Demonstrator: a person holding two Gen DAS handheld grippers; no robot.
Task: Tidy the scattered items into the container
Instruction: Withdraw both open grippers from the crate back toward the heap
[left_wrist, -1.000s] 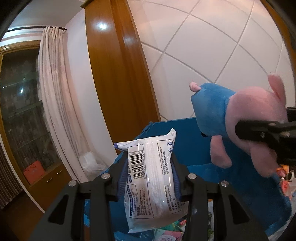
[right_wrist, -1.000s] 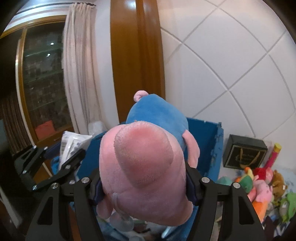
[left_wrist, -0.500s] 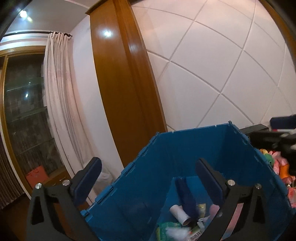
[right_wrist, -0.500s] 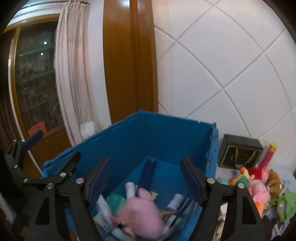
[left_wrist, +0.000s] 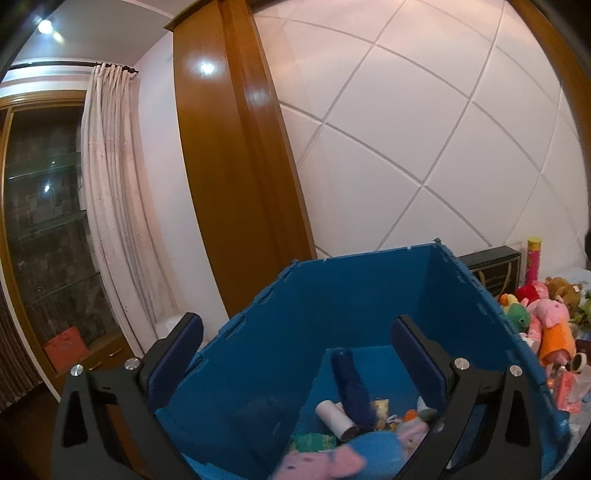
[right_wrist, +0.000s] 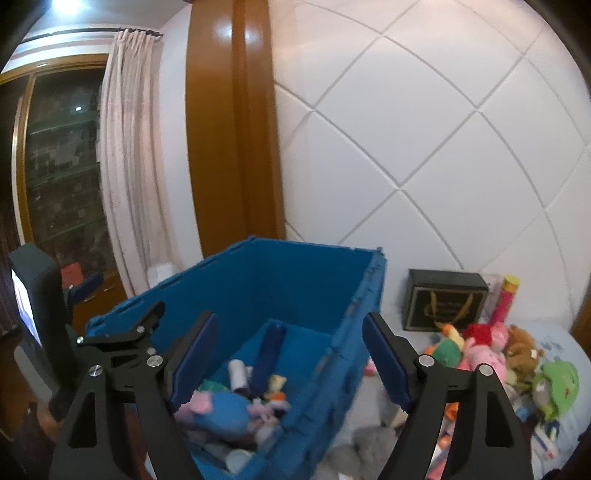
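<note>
Jaws wide and empty on left gripper (left_wrist: 293, 350), opening and empty on right gripper (right_wrist: 291, 363), over blue crate (right_wrist: 295, 266), pink-and-blue plush pig (right_wrist: 218, 406) lying, seemingly face-down, below.

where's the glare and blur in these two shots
Left wrist view: lamp glare on the wooden pillar, the pig toy in the blue crate smeared. Right wrist view: the same pillar gleams, the toy pile soft; wall lines bow in both.

Blurred and cut off at the bottom edge: pink-and-blue plush pig (left_wrist: 332, 456) in blue plastic crate (left_wrist: 354, 280). Indistinct: heap of colourful plush toys (right_wrist: 491, 354), half hidden behind gripper finger.
</note>
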